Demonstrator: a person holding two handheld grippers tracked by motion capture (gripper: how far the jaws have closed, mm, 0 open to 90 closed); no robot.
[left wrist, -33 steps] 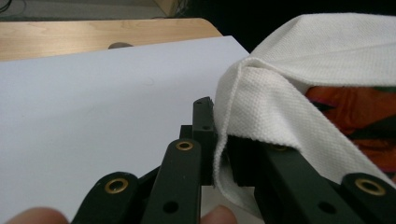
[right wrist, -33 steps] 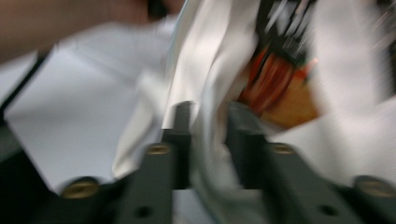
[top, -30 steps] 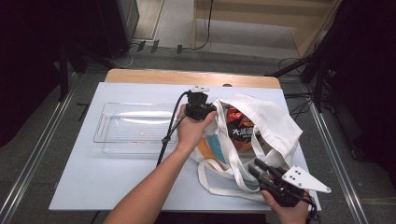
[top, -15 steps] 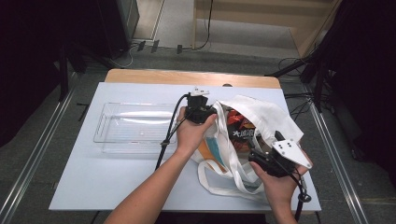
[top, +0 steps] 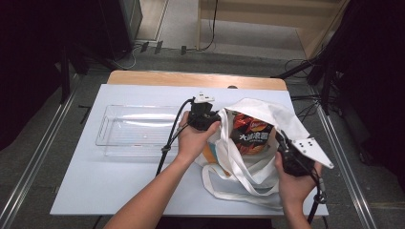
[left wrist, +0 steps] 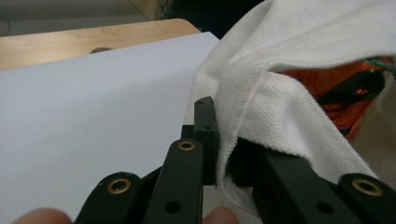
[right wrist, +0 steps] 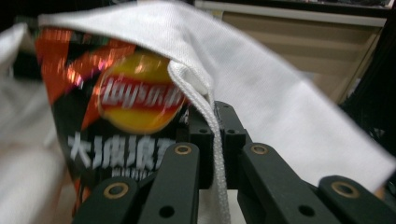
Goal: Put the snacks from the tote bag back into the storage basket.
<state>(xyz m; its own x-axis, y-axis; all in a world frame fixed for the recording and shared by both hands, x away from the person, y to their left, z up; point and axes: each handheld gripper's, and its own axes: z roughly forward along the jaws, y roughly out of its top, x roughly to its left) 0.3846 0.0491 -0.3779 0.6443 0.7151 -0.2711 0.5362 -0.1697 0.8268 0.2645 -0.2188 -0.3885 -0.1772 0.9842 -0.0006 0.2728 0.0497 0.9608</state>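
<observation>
White cloth bag (top: 267, 119), mouth agape, chip packet (top: 249, 134) inside

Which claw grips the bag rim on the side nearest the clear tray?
The left claw: it pinches the white bag rim beside the clear tray; the right claw grips the far rim.

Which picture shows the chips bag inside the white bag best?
The high view: the chips bag stands in the open white bag, front showing whole. The right gripper view shows its logo close but blurred and half covered by cloth; the left gripper view shows just an orange corner.
</observation>
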